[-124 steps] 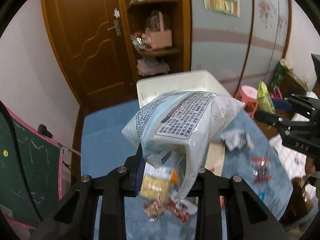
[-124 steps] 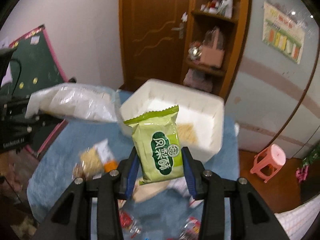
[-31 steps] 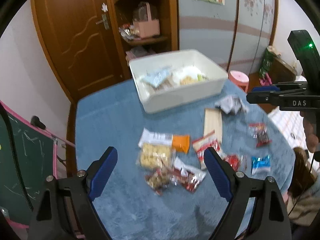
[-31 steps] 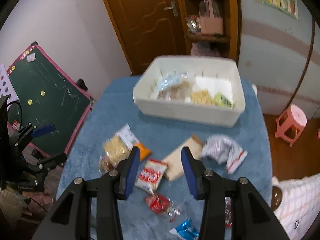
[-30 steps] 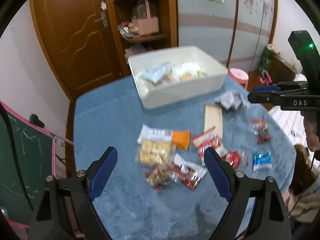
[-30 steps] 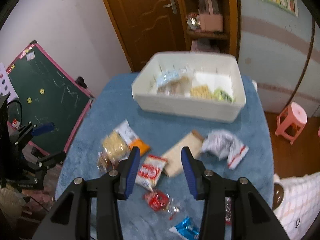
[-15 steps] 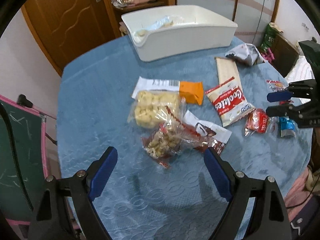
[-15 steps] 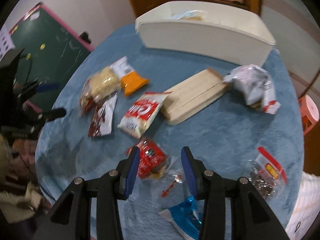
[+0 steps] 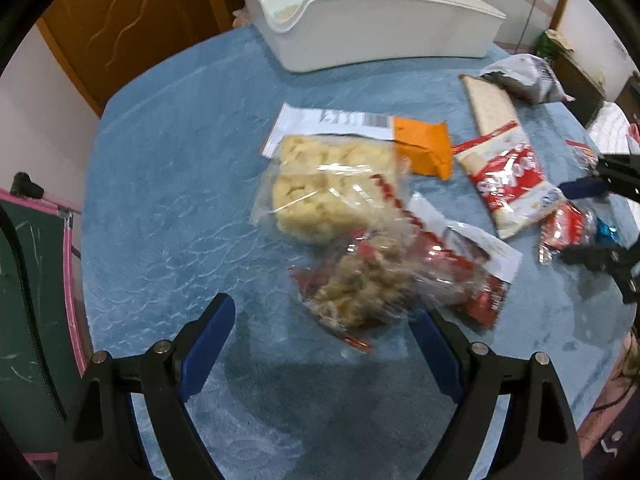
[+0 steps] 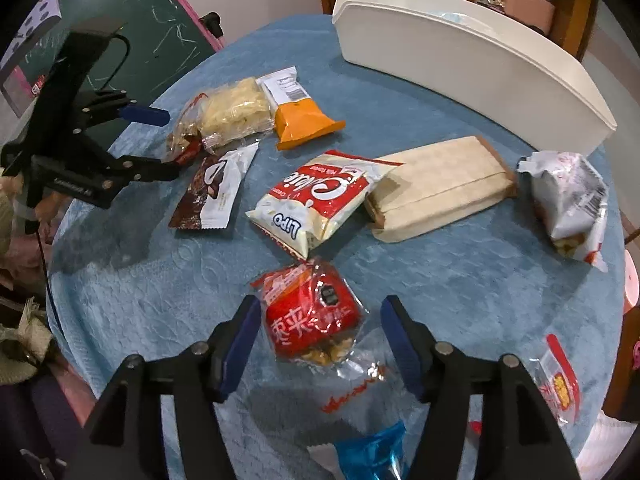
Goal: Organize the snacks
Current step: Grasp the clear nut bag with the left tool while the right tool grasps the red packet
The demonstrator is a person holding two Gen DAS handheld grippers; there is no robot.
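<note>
My left gripper (image 9: 320,326) is open, low over the blue tablecloth, with a clear bag of brown snacks (image 9: 360,284) just ahead between its fingers. In the right wrist view the left gripper (image 10: 160,142) hovers by that bag's end. My right gripper (image 10: 320,316) has its jaws opening. A red snack packet (image 10: 312,316) lies on the cloth between them, and the pads stand clear of it. The white bin (image 9: 380,40) stands at the table's far side with snacks inside.
On the blue cloth (image 10: 460,280) lie a yellow puff bag (image 9: 328,184), an orange-and-white packet (image 9: 420,148), a red-and-white cookie packet (image 10: 316,204), a beige pack (image 10: 440,188), a crumpled white bag (image 10: 568,200), a brown bar wrapper (image 10: 216,188) and a blue wrapper (image 10: 372,452). A chalkboard (image 10: 132,20) leans at the left.
Both grippers have dropped toward the table and tilted down. The right jaws have widened around the red packet. The left gripper has closed in on the brown snack bag.
</note>
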